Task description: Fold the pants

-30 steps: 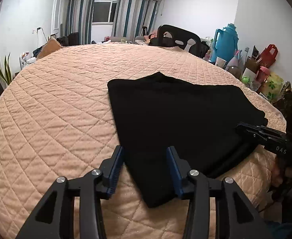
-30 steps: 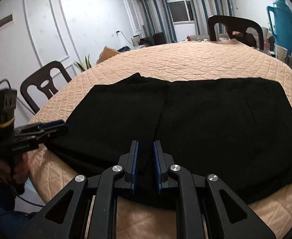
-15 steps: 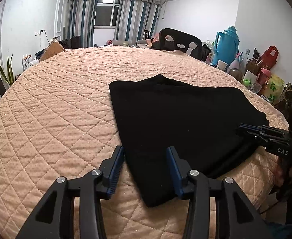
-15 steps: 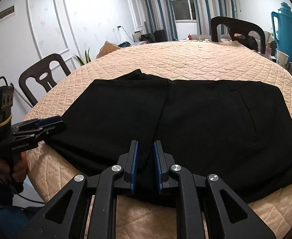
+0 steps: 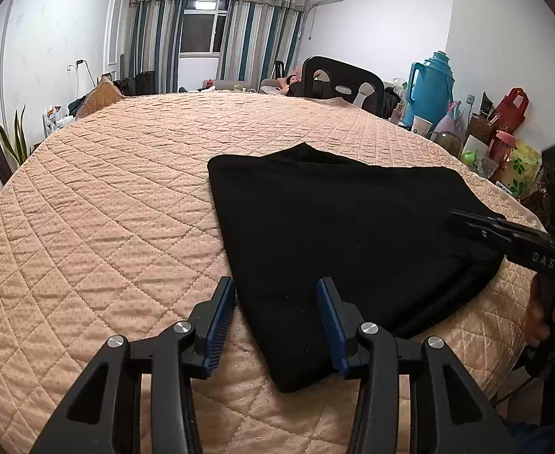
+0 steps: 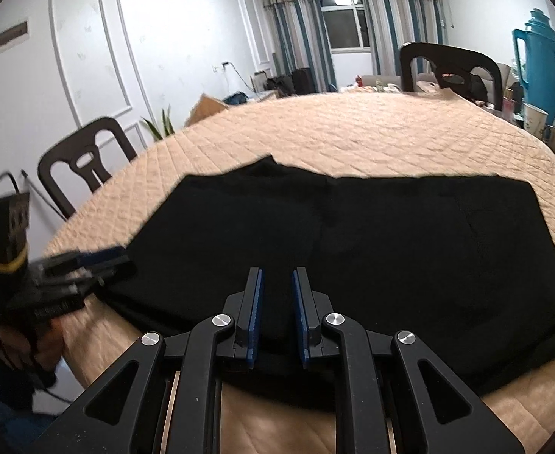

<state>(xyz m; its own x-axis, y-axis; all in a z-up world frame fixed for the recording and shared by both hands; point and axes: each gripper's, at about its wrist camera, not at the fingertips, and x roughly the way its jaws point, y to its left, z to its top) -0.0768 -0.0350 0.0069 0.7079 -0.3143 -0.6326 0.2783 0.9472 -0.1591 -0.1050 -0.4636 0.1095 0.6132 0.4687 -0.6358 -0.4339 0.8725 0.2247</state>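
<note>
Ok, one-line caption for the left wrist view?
Open left gripper poised over the near corner of folded black pants on a quilted peach table cover.

The right gripper [image 6: 277, 312] stands with its jaws wider apart than a second ago, nothing between the pads, poised above the near edge of the black pants [image 6: 372, 249]. In the left wrist view it sits slightly further right and nearer the pants' right edge.
</note>
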